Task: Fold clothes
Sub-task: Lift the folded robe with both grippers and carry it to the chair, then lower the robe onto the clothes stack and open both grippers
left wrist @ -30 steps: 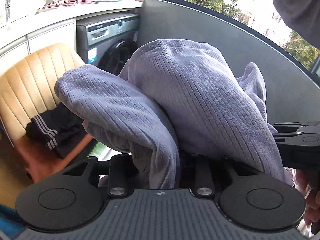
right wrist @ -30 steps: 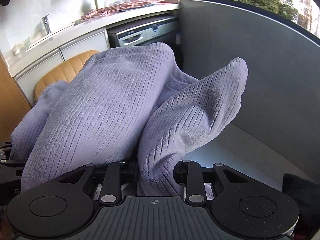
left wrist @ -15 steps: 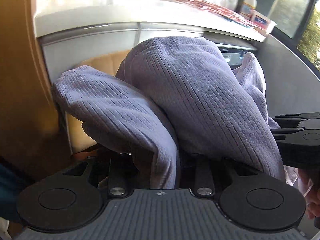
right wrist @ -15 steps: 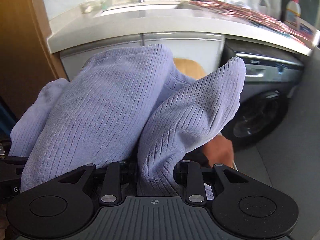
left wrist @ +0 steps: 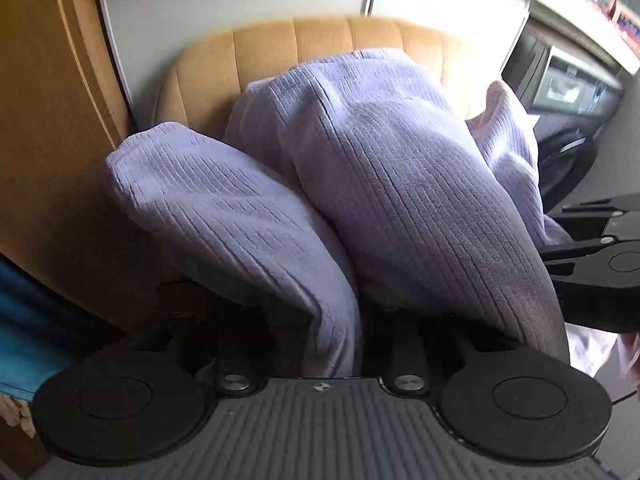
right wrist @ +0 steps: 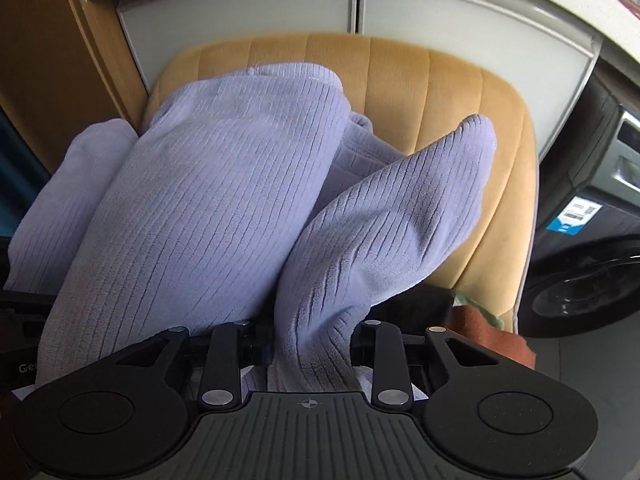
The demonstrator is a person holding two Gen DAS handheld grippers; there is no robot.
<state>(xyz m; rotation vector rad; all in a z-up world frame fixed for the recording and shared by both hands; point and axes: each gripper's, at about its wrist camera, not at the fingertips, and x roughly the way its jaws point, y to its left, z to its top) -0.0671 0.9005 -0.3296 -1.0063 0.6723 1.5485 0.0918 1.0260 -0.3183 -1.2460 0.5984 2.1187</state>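
A tan channel-stitched chair (right wrist: 460, 96) fills the background in both wrist views, its padded back standing in front of pale grey cabinet doors (right wrist: 460, 12), with a wooden panel (left wrist: 44, 120) to the left; a dark front-loading washing machine (right wrist: 592, 272) sits just to the right of the chair; in front of all this a lilac ribbed fleece garment (left wrist: 400, 184) bulges in thick folds, held up in front of the chair back and hiding most of it; the left gripper (left wrist: 320, 336) pinches a bunched fold of the garment between its jaws, the fabric spilling up and over the fingers; the right gripper (right wrist: 308, 344) likewise clamps a gathered fold, seen in the left wrist view as a black body at the right edge, just beside the cloth; a small rust-coloured cloth (right wrist: 492, 332) lies low on the chair seat, partly hidden.
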